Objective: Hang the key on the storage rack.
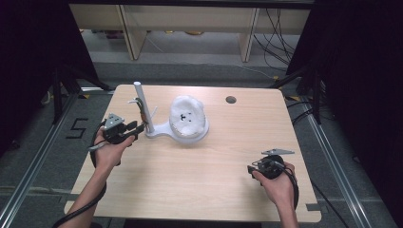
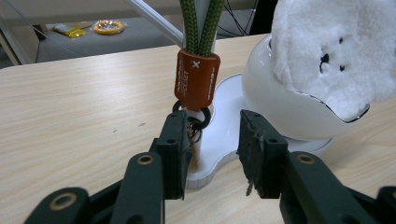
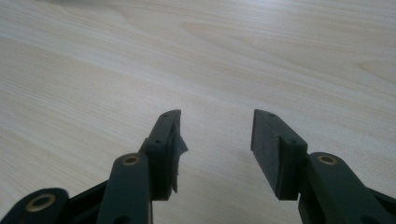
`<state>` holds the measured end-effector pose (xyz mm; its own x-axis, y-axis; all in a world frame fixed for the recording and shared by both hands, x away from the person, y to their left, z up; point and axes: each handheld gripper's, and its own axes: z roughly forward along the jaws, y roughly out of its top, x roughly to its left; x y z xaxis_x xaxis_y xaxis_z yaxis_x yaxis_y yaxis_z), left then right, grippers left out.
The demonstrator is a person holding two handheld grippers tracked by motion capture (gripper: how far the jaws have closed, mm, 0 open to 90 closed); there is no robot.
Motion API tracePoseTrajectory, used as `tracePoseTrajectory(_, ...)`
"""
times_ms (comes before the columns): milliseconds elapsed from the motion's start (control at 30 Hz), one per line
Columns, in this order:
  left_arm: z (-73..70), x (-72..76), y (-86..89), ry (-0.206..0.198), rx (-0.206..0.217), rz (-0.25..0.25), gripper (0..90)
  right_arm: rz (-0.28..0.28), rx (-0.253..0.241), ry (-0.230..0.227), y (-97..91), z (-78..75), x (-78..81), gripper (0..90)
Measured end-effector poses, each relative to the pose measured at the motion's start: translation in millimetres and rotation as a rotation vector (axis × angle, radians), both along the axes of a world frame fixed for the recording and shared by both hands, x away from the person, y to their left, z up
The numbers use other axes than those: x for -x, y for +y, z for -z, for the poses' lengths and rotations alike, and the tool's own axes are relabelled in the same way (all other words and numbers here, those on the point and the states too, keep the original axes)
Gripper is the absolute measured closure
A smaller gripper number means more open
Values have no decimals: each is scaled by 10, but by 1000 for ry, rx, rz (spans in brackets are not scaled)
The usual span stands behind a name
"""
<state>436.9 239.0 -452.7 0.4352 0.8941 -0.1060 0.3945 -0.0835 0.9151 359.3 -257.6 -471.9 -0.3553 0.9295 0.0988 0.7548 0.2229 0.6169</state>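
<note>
**Desk:** Lanyard first. Where does it sit from your fingers?

**Me:** Lanyard point(image 2: 200, 23) hangs straight ahead of my left fingers point(image 2: 212, 154), its green braided cord running upright along the white post point(image 1: 141, 107) of the stand. The rust-brown clasp sleeve point(image 2: 196, 79) is just above the gap, and the dark metal ring point(image 2: 194, 122) below it touches the inner face of one finger. Those fingers are parted and press on nothing.

**Desk:** And the other hand?

**Me:** My right fingers point(image 3: 215, 154) stand wide over bare pale-wood worktop point(image 3: 196, 56), well apart from the stand, so the left hand is the nearer one. Beside the post, a fluffy white plush point(image 2: 327, 51) sits in a glossy white bowl point(image 2: 289, 112).
</note>
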Motion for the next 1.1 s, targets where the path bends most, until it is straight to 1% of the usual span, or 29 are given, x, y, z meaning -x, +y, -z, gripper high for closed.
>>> tracePoseTrajectory(33,0,15,13,-3,-2,-3,611,3,-14,2,7,-2,1,532)
tracePoseTrajectory(100,5,45,47,-9,-9,-9,580,-1,2,-2,-8,-5,2,531)
tracePoseTrajectory(133,8,62,67,-9,-13,-12,563,9,-14,15,4,-17,15,529)
tracePoseTrajectory(167,13,79,89,-12,-15,-17,547,17,-39,20,19,-23,21,528)
tracePoseTrajectory(333,42,185,193,-20,-11,-40,490,23,-43,18,18,-23,20,526)
tracePoseTrajectory(467,81,301,260,-28,5,-56,451,35,-49,18,26,-21,19,524)
tracePoseTrajectory(500,96,336,273,-29,6,-58,445,33,-39,13,18,-16,17,524)
tracePoseTrajectory(533,115,371,283,-32,6,-58,440,21,-40,15,10,-16,19,523)
tracePoseTrajectory(567,135,409,290,-33,8,-60,435,19,-33,15,8,-14,19,523)
tracePoseTrajectory(600,159,444,298,-35,9,-56,430,29,-38,14,16,-9,16,522)
tracePoseTrajectory(633,188,480,306,-39,16,-54,425,20,-52,14,13,4,8,522)
tracePoseTrajectory(700,250,569,313,-36,12,-57,418,18,-51,12,8,10,5,522)
tracePoseTrajectory(733,292,606,313,-38,14,-50,415,26,-35,10,4,13,2,521)
tracePoseTrajectory(767,329,649,308,-36,11,-50,413,17,-21,4,-10,21,-5,521)
tracePoseTrajectory(800,372,685,303,-36,11,-43,411,22,-24,4,-5,22,-6,521)
tracePoseTrajectory(867,448,752,288,-34,10,-39,408,13,-51,11,7,17,1,519)
tracePoseTrajectory(900,485,777,281,-32,13,-31,407,21,-19,9,3,17,3,517)
tracePoseTrajectory(933,523,794,269,-34,21,-29,404,17,-36,14,15,14,9,516)
tracePoseTrajectory(967,553,813,263,-28,24,-27,401,17,-35,11,17,16,8,514)
tracePoseTrajectory(1000,579,829,258,-23,18,-27,398,17,-23,9,13,29,-2,513)
tracePoseTrajectory(1033,607,837,249,-23,24,-21,395,0,-43,11,17,27,1,512)
tracePoseTrajectory(1067,617,854,250,-14,8,-23,393,3,-41,16,23,21,8,511)
tracePoseTrajectory(1100,633,865,251,-16,11,-29,391,3,-43,15,26,22,8,510)
